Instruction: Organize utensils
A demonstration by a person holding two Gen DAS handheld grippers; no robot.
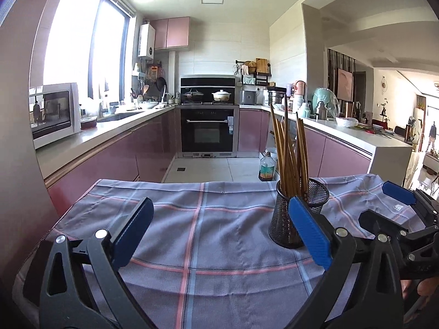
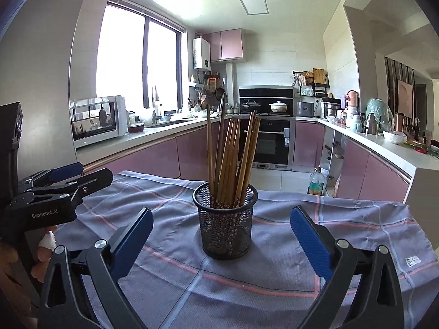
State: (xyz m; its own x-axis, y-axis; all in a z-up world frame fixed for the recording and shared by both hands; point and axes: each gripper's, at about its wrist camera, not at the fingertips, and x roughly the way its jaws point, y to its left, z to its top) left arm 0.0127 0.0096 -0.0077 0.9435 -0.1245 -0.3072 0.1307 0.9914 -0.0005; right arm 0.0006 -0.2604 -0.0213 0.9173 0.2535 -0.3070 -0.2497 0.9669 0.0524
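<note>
All the chopsticks (image 2: 231, 153) you see stand in the mesh cup (image 2: 225, 220) at twelve o'clock; both grippers' fingers (image 2: 131, 242) gape empty, nothing loose on the worktop (image 2: 274, 288).

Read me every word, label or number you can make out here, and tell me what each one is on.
"GenRobot.AI": on the black body of the left gripper, seen from the right wrist.
Tag on the cloth: printed symbols, too small to read.
Bottle label on the floor: blurred.
Oven sticker: too small.
Water heater markings: unreadable.
</note>
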